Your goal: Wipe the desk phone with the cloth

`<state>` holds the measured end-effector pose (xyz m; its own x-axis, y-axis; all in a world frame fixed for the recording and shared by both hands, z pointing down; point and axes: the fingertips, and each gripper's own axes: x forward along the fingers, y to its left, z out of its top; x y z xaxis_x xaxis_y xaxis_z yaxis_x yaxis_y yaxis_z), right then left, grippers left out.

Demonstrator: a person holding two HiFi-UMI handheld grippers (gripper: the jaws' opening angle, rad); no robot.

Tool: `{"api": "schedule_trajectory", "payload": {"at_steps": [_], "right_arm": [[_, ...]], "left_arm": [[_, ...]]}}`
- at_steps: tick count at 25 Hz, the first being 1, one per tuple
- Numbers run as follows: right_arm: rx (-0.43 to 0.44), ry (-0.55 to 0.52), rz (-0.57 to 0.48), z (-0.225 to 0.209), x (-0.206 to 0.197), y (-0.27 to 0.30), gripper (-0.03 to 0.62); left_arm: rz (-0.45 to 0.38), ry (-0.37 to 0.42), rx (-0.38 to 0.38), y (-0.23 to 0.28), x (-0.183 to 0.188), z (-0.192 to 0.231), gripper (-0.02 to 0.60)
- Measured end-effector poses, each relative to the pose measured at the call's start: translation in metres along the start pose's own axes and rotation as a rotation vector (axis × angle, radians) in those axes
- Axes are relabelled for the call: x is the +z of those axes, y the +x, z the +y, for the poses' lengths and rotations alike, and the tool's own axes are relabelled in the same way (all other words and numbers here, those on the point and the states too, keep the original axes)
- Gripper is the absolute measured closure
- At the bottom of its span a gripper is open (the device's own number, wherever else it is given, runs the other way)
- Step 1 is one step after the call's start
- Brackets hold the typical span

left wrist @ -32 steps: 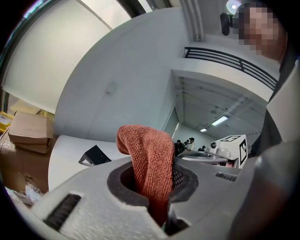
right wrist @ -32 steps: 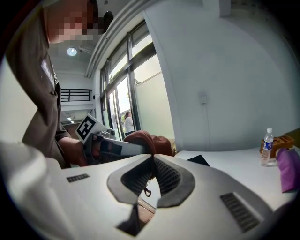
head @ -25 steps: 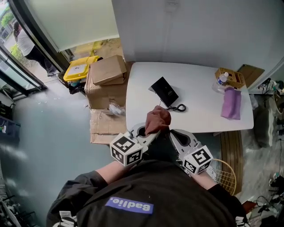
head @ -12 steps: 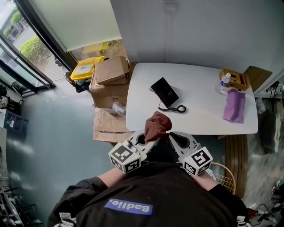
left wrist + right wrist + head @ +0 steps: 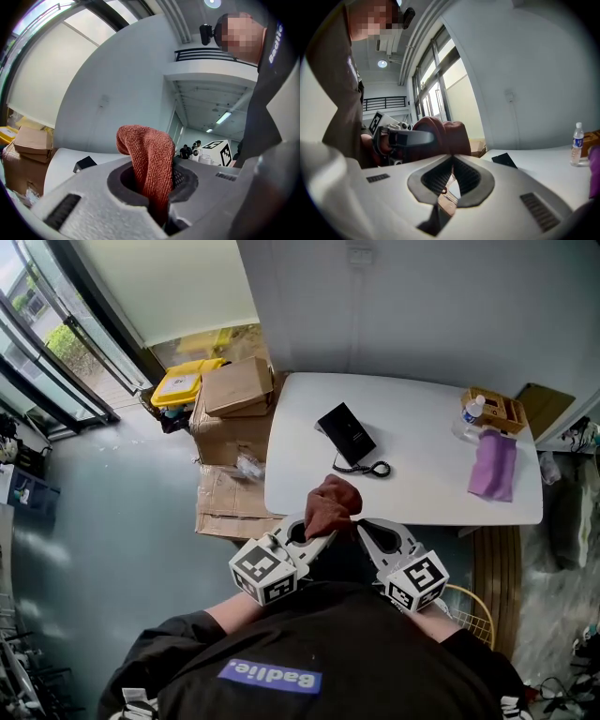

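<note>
The black desk phone [image 5: 347, 434] lies on the white table [image 5: 422, 493], its coiled cord [image 5: 371, 468] trailing toward the near edge. My left gripper [image 5: 317, 529] is shut on a rust-red cloth [image 5: 333, 502], which bunches up above the jaws just short of the table's near edge. In the left gripper view the cloth [image 5: 149, 157] rises out of the left gripper [image 5: 157, 185], with the phone [image 5: 85, 164] far off at the left. My right gripper [image 5: 364, 531] hangs beside it. The right gripper [image 5: 451, 158] has its tips touching and holds nothing. The cloth [image 5: 440, 135] shows just beyond it.
A purple cloth [image 5: 492, 468], a wooden box [image 5: 498, 406] and a water bottle [image 5: 469, 414] sit at the table's right end. Cardboard boxes [image 5: 234, 390] and a yellow bin [image 5: 183, 382] stand left of the table. A wicker basket [image 5: 474, 611] is on the floor at my right.
Both grippers and the cloth stay almost still in front of my body. Only the head view has drifted slightly.
</note>
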<state>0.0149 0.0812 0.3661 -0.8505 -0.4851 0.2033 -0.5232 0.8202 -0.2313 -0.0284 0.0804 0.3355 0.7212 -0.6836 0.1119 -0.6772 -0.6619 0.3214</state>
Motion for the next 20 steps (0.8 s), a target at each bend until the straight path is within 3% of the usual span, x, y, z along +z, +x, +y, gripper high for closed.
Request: {"api": "schedule_trajectory", "payload": {"at_steps": [20], "right_arm": [[0.004,0.001,-0.008,0.0016,0.0049,-0.0012,0.559]], "left_arm": [[-0.012,0.021,-0.002,-0.0033,0.0065,-0.0037,0.528]]}}
